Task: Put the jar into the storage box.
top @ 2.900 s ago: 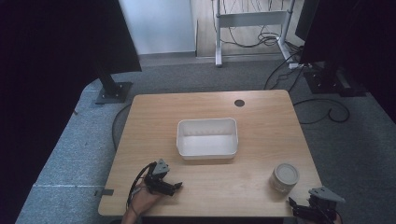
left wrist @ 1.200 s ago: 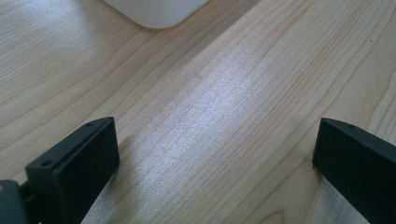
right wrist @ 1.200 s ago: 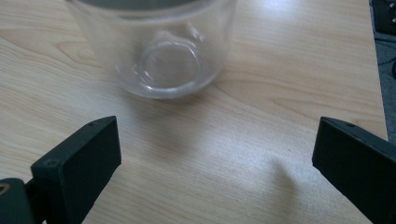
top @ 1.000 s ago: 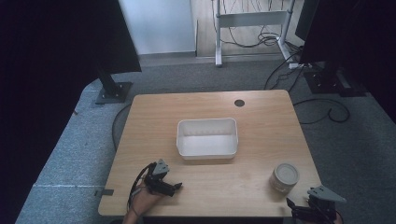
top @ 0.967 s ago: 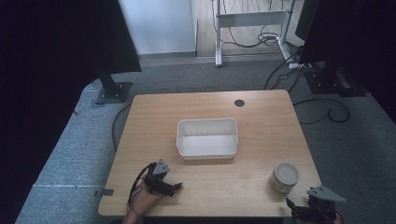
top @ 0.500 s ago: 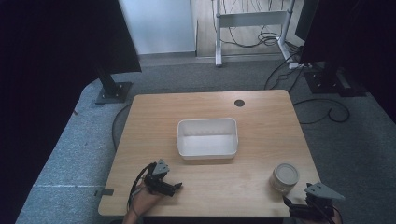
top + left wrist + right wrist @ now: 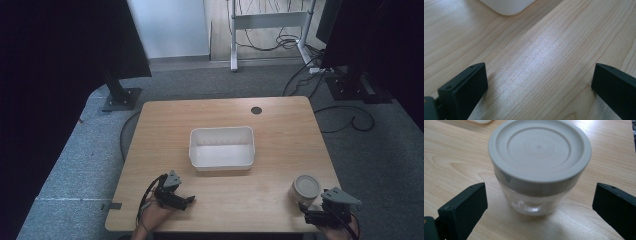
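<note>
upright, lid upward, jar [image 7: 539, 167] stands before the spread right tool [image 7: 539, 202].

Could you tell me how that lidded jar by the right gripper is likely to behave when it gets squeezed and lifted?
The jar looks rigid, with clear smooth walls, so it may slip between the flat jaws. It appears empty, so probably light. It stands upright on a base narrower than its grey lid, so an off-centre push might tip it, and on its side it would likely roll.
</note>
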A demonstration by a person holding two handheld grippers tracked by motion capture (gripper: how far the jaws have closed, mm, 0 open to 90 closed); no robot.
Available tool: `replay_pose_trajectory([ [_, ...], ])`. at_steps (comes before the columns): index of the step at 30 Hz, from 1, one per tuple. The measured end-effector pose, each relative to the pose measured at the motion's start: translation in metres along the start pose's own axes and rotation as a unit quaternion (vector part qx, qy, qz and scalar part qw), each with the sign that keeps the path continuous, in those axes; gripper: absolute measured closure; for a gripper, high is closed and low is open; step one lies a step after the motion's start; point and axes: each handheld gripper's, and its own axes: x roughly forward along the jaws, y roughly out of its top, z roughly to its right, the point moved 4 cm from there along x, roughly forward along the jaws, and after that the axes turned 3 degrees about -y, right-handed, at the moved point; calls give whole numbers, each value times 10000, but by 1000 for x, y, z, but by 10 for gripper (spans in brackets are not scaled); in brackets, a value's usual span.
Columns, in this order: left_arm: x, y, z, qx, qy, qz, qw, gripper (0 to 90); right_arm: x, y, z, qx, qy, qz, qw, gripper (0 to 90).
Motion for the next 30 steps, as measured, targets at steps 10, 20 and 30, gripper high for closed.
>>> replay_pose_trajectory([
  [10, 0, 0, 0, 1, 0, 0, 10000, 3, 14, 9, -2, 31, 32, 38, 10000, 0],
  [20, 0, 0, 0, 2, 0, 0, 10000, 3, 28, 12, -2, 167, 42, -21, 9998, 4],
  [30, 0, 0, 0, 2, 0, 0, 10000, 3, 40, 13, -5, 113, -31, -148, 9998, 88],
])
